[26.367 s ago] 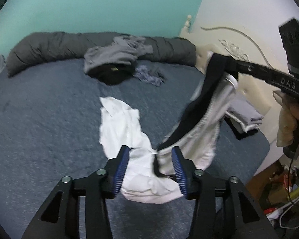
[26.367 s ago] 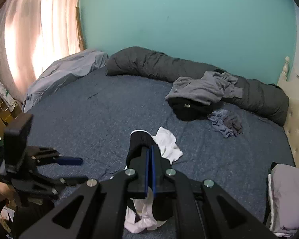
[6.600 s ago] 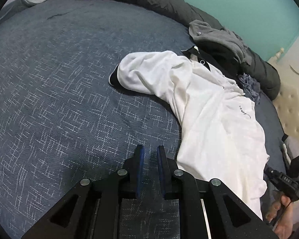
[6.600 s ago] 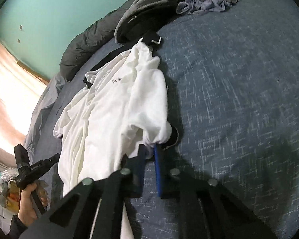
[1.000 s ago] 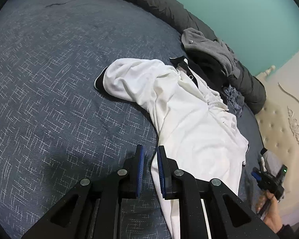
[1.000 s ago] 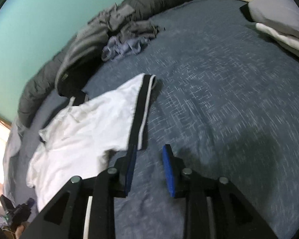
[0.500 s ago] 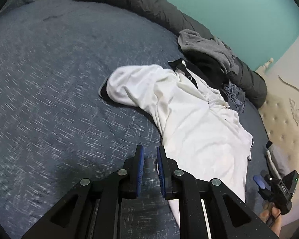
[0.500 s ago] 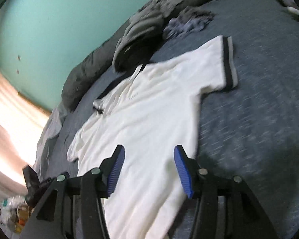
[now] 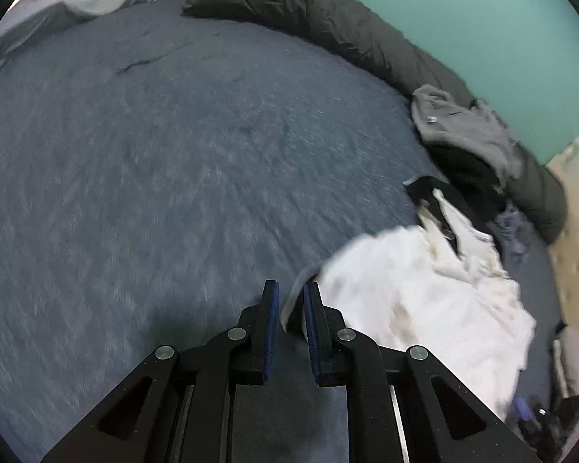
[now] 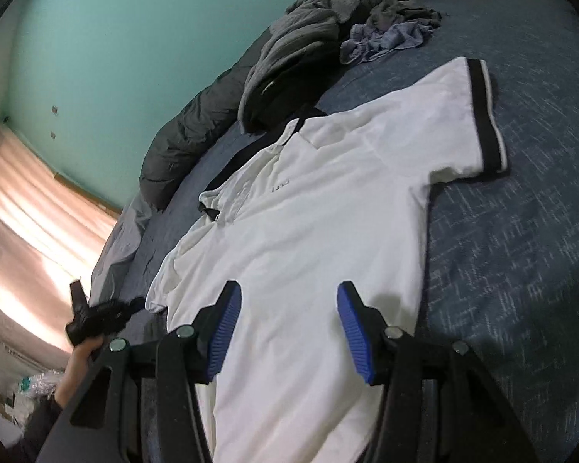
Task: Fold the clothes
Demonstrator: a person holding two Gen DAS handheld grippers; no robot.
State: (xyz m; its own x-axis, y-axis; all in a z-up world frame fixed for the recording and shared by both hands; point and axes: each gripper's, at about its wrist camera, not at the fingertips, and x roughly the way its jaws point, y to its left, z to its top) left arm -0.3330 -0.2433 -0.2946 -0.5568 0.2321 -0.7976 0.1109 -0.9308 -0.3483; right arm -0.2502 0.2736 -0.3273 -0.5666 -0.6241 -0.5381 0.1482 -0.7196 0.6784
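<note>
A big bed with a dark blue blanket (image 10: 521,270) sits by a green wall. The right gripper (image 10: 285,328) has just opened its blue jaws wide, and they hold nothing. They hover just over the white shirt (image 10: 308,212), which lies flat under them, running up to 12 o'clock. A second ago this claw was off the shirt's edge; now it is over the middle. The black-trimmed sleeve (image 10: 482,115) points to 2 o'clock.

The left gripper (image 9: 289,324) has its jaws nearly closed. A bit of the shirt's other sleeve (image 9: 297,289) sits between them, but it is too blurry to tell if they pinch it. The sleeve was lying stretched out before; now it looks bunched close.

I think folding that sleeve in comes next. A gray pile (image 10: 297,38) of clothes waits at 12 o'clock.
</note>
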